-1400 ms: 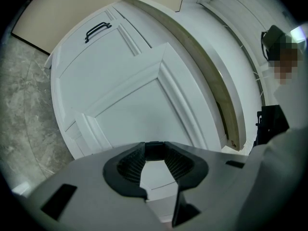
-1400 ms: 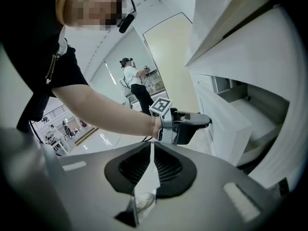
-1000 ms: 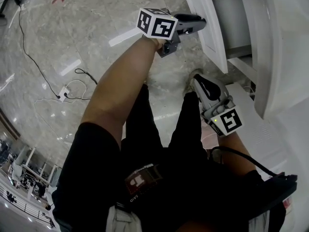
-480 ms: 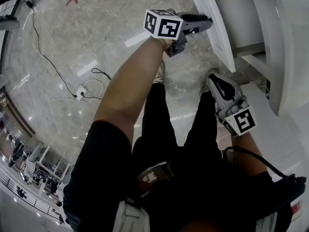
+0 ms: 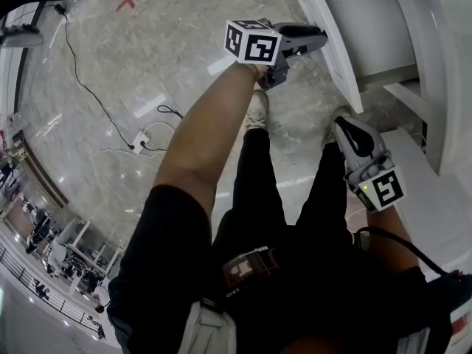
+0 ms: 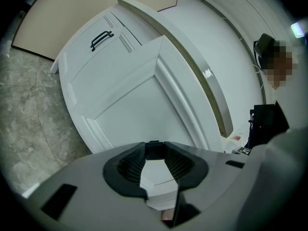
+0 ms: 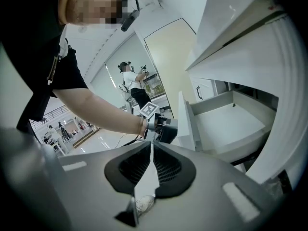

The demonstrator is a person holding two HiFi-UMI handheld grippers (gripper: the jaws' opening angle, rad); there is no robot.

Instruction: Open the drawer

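At far right, the drawer stands pulled well out of a white cabinet, its box open to view and seemingly empty. The left gripper is at the drawer's front panel. In its own view the jaws stand narrow, closed on a small dark piece at their tips that I take for the handle. The right gripper hangs nearer, over the person's right leg and apart from the drawer. Its jaws are together down to a thin slit, with nothing between them.

The drawer looks like painted wood or board: stiff, smooth and matt white, with a flat front that has a raised frame and a recessed field. Empty, it is likely light and should run out under a steady, straight pull; a sideways tug could bind it. The painted face is slick and gives no purchase, so the handle is the place to hold. A slim black bar handle shows on the neighbouring front. Below lies a glossy, veined stone floor.
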